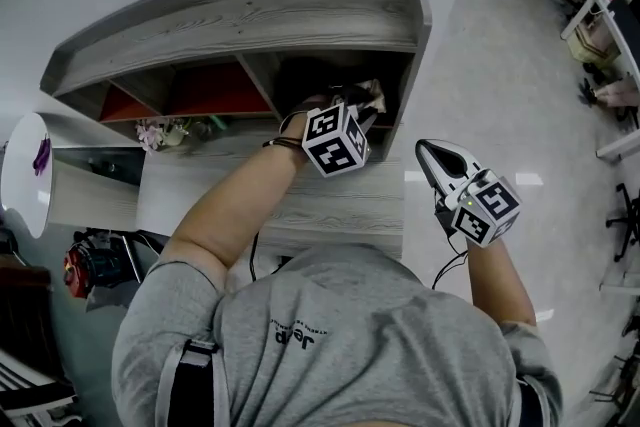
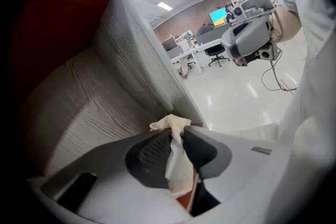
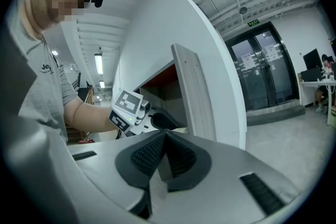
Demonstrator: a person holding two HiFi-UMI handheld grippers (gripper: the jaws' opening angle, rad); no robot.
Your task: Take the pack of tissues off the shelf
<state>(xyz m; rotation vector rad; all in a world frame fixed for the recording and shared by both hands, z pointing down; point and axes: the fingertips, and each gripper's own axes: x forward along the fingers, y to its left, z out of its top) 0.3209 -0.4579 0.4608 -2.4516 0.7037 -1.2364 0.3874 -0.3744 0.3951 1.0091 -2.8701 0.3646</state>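
Observation:
The grey wooden shelf (image 1: pixel 250 15) stands at the back of the desk. My left gripper (image 1: pixel 366 111) reaches into its dark right-hand compartment. In the left gripper view the left gripper (image 2: pixel 177 140) is shut on the crumpled cream edge of the pack of tissues (image 2: pixel 169 124), with an orange part of the pack showing beneath the pads. The pack (image 1: pixel 372 95) shows just past the fingers at the compartment's mouth. My right gripper (image 1: pixel 432 153) hangs off the desk's right side, apart from the shelf. Its jaws are shut (image 3: pixel 166 136) on nothing.
The compartment's wood floor (image 2: pixel 89 107) and its side wall (image 2: pixel 142 65) enclose the left gripper. The pale desk top (image 1: pixel 330 205) lies below the shelf. Small flowers (image 1: pixel 160 130) sit at the shelf's left. Glossy floor (image 1: pixel 500 65) and office desks (image 1: pixel 600 25) lie to the right.

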